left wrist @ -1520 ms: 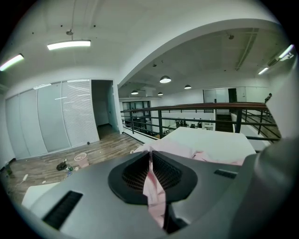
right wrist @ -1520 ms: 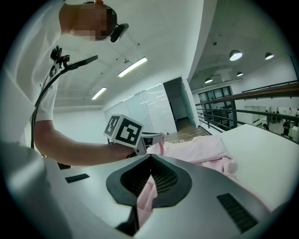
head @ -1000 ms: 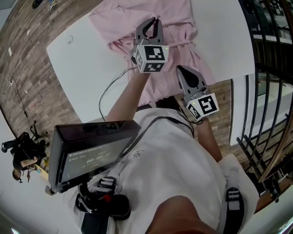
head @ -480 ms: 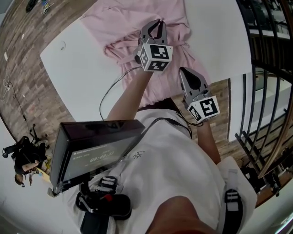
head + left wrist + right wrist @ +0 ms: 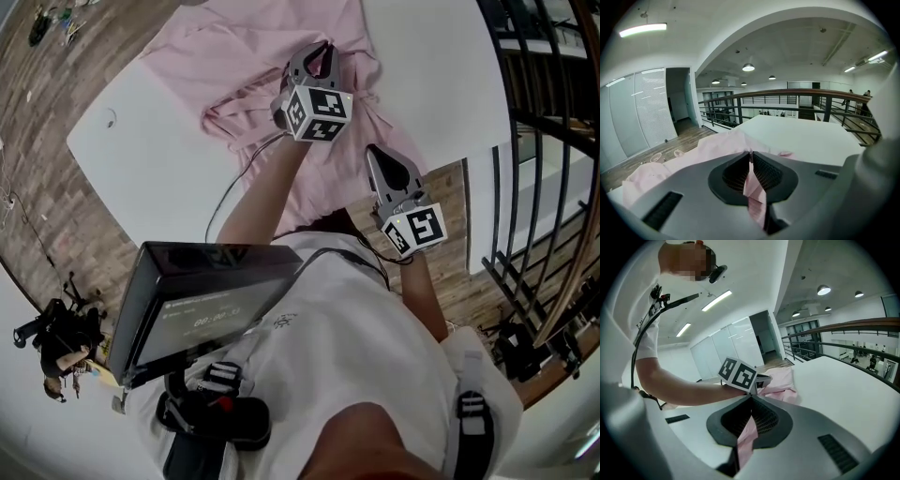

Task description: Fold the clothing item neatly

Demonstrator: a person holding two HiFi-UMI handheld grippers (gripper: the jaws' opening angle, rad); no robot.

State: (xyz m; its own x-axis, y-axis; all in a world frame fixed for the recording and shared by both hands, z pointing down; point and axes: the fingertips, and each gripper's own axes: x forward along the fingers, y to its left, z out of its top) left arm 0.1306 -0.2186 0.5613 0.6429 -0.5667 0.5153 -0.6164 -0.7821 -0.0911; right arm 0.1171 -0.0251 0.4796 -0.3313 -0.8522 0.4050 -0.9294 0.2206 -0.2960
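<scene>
A pink garment (image 5: 239,56) lies crumpled across the white table (image 5: 150,159), and part of it hangs over the near edge. My left gripper (image 5: 322,49) is over the garment's middle. In the left gripper view its jaws (image 5: 751,157) are shut on a fold of the pink fabric (image 5: 754,187). My right gripper (image 5: 372,152) is nearer the table's front edge, to the right of the left one. It is shut (image 5: 751,401) on a strip of the same fabric (image 5: 746,437). The right gripper view also shows the left gripper's marker cube (image 5: 738,373) ahead.
A dark metal railing (image 5: 553,141) runs along the right beyond the table. Wooden floor (image 5: 56,122) surrounds the table at left. A black screen device (image 5: 197,300) hangs on the person's chest, and a thin cable (image 5: 225,183) trails along the left forearm.
Both grippers have sunk lower and moved across the table with the pinched fabric. The bunched fold left of the left gripper has been drawn out. The jaws of both stay shut.
</scene>
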